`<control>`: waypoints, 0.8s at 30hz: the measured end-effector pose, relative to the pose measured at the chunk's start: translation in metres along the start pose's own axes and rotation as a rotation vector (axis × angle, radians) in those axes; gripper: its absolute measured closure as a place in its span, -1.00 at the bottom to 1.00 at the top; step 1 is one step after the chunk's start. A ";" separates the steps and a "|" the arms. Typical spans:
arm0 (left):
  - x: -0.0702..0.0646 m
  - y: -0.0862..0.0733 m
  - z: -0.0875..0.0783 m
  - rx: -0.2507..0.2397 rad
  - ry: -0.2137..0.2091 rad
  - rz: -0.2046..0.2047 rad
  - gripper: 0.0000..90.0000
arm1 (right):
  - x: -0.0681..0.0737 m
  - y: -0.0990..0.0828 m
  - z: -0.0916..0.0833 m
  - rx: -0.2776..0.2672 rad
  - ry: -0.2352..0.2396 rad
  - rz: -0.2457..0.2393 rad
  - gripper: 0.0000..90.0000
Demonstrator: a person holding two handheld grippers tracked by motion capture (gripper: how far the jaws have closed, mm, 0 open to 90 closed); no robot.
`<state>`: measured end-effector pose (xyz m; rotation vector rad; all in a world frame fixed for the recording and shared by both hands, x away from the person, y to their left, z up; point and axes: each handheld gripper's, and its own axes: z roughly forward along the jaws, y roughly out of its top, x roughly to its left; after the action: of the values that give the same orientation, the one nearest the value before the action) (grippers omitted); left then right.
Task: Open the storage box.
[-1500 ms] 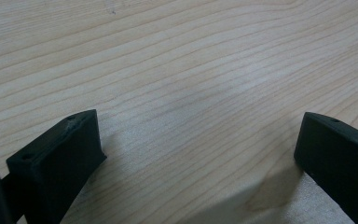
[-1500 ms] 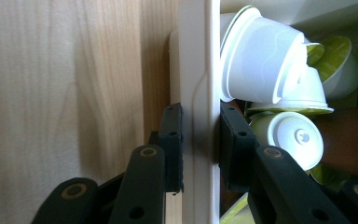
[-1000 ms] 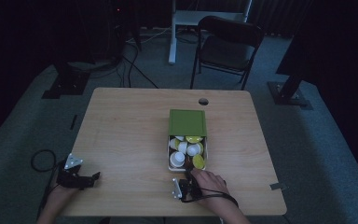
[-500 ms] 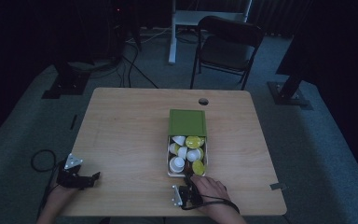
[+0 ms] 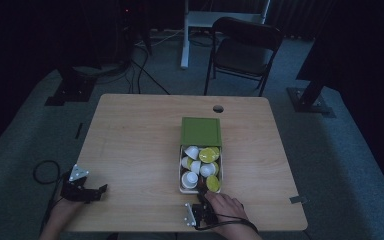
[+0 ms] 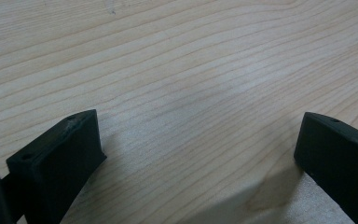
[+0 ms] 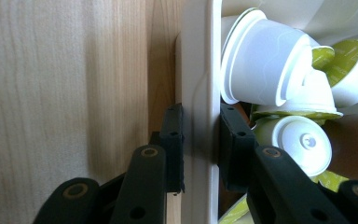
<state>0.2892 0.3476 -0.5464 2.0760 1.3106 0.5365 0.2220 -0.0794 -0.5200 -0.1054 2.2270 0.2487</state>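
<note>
We see the wooden table (image 5: pixel 140 145), and right of its middle the white box (image 5: pixel 181 170) with its green lid (image 5: pixel 200 131) laid back, holding white and green capsules (image 5: pixel 200 166). At the box's near wall, our right gripper (image 7: pixel 200 140) clamps the rim between its jaws. Our left gripper (image 6: pixel 200 149) rests near the table's front left corner, jaws wide apart over bare wood.

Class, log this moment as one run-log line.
right gripper: shut on tray wall | left gripper: open over table | capsules: in tray
</note>
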 end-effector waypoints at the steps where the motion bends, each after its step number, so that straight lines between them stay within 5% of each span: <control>1: 0.000 0.000 0.000 0.000 0.000 0.000 -0.98 | 0.001 0.000 -0.001 0.002 0.002 -0.002 0.65; 17: 0.000 0.000 0.000 0.002 0.000 0.002 -0.98 | 0.004 -0.002 -0.006 -0.018 0.012 0.006 0.64; 24: 0.000 0.000 0.000 0.001 0.000 0.002 -0.98 | -0.004 -0.002 -0.013 -0.054 0.089 0.076 0.37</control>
<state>0.2892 0.3477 -0.5463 2.0787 1.3094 0.5367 0.2149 -0.0840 -0.5095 -0.0626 2.3160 0.3525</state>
